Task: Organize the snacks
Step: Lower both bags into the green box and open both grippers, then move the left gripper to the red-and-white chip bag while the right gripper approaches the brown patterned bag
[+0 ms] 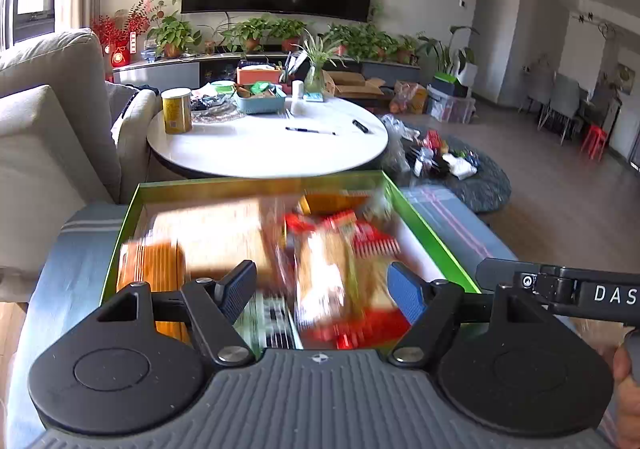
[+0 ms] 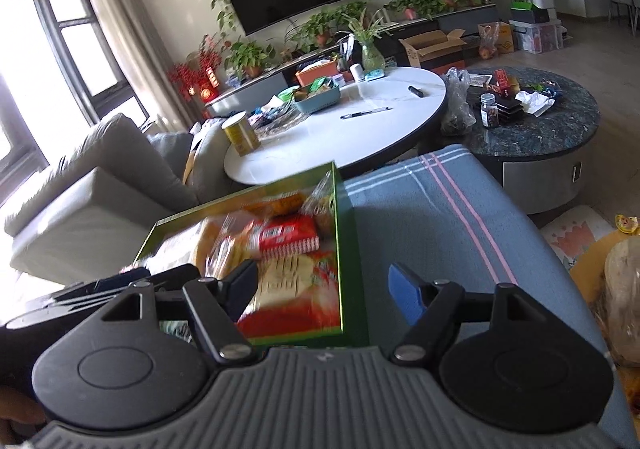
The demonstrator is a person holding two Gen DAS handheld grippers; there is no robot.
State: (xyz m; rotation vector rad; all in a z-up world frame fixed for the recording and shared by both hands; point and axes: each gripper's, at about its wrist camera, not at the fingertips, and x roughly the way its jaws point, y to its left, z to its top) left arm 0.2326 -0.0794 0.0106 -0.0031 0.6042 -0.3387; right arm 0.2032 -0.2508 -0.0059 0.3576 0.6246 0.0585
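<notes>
left gripper [image 1: 322, 281] hangs with its two dark fingers spread apart above the shallow green-rimmed cardboard box [image 1: 424, 225], pinching nothing; blurred snack packets lie below the gap. right gripper [image 2: 322, 283] is spread as well and empty, over the box's right wall [image 2: 340, 249] and the blue-grey striped cloth [image 2: 440, 217] on which the box rests. inside the box sit the snacks: a red crinkle-edged packet [image 2: 286, 235], an orange packet [image 1: 154, 269] at the left, and a pale cracker packet [image 2: 280, 281]. beyond stands a round white table [image 1: 268, 147] carrying a yellow tin [image 1: 177, 111].
</notes>
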